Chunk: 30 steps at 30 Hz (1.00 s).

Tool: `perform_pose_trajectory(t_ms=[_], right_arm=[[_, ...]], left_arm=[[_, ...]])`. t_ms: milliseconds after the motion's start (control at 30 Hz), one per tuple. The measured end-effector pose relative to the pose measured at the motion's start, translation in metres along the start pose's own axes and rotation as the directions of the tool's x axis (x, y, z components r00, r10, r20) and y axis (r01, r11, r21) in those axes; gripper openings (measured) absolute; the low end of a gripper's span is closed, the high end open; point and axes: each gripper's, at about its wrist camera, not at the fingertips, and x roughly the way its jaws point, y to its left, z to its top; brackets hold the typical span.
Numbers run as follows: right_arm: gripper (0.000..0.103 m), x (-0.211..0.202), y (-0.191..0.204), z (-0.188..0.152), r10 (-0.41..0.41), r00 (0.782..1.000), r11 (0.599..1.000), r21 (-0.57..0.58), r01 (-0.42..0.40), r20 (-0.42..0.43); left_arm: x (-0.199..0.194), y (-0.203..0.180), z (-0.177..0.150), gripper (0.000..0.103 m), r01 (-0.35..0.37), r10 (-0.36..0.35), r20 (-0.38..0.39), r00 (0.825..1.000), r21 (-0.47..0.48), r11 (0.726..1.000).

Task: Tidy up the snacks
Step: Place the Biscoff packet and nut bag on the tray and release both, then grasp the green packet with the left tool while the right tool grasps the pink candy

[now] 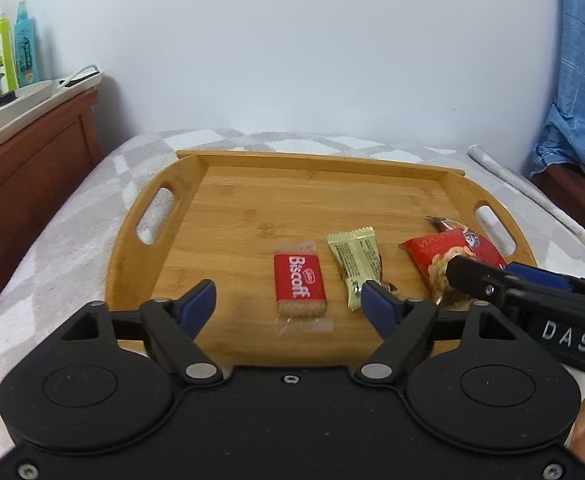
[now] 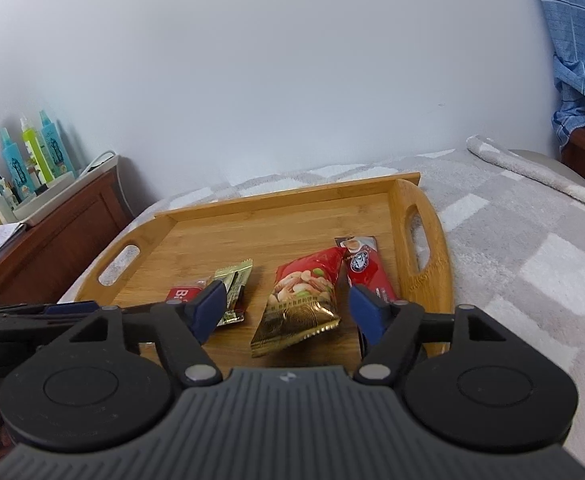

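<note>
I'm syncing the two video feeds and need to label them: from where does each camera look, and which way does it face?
Left wrist: sits behind the open left gripper, facing the wooden tray and Biscoff packet; the right gripper shows at right.
Right wrist: behind the open right gripper, facing the nut bag and red sachet; the left gripper's body shows at left.
Shared: tray, Biscoff, gold wrapper, nut bag.
</note>
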Motion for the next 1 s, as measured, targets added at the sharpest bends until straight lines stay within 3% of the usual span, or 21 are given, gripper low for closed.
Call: perform_pose_trajectory(t_ms=[500, 1000], right_arm=[[0.090, -0.055, 0.003, -0.016, -0.006, 0.999, 0.998, -0.069, 0.010, 0.048], [0.097, -0.093, 0.016, -0.068, -0.049, 0.998, 0.995, -0.085, 0.052, 0.036]], left_arm=[[-0.054, 0.005, -0.041, 0.089, 0.010, -0.010, 0.007, 1.000, 0.015, 1.000], [-0.082, 0.020, -0.090, 0.092, 0.042, -0.041, -0.028, 0.999, 0.030, 0.999]])
